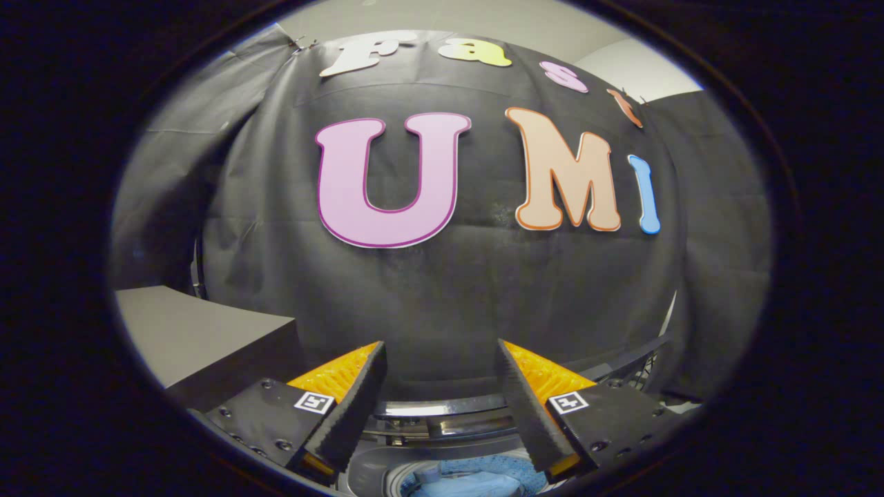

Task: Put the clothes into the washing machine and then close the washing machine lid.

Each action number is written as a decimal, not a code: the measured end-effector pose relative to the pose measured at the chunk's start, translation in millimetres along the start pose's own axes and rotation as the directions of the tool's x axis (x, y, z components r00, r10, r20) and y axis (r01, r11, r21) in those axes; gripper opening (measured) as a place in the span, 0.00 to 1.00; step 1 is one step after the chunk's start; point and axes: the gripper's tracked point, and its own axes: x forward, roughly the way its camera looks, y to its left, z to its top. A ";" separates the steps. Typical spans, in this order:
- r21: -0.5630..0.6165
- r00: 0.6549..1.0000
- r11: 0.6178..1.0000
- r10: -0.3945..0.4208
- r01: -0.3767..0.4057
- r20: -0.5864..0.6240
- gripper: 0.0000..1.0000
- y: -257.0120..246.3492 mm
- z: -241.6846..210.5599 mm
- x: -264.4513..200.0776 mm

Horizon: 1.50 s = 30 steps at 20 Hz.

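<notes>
We see the gripper [440,359] held up and looking across at the booth's black cloth wall [442,290], its two fingers [352,407] spread wide with nothing between them. Below the fingers, at about six o'clock from the gap, the washing machine [442,428] sits with its lid raised: a shiny curved lid edge [442,407] runs across between the fingers, and under it the round tub mouth stands open. Inside the tub we can make out blue clothes [469,480], lying low in the drum, partly cut off so that we cannot tell how many pieces there are. Off at nine o'clock from the fingers a grey box-like block [200,335] stands just beside the machine, its flat top catching the light. At three o'clock a dark curved bar [621,359] reaches out from behind the right finger toward the cloth.
</notes>
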 end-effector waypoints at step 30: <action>-0.122 0.988 0.988 0.081 -0.097 -0.129 0.99 18.8 -128.9 -194.0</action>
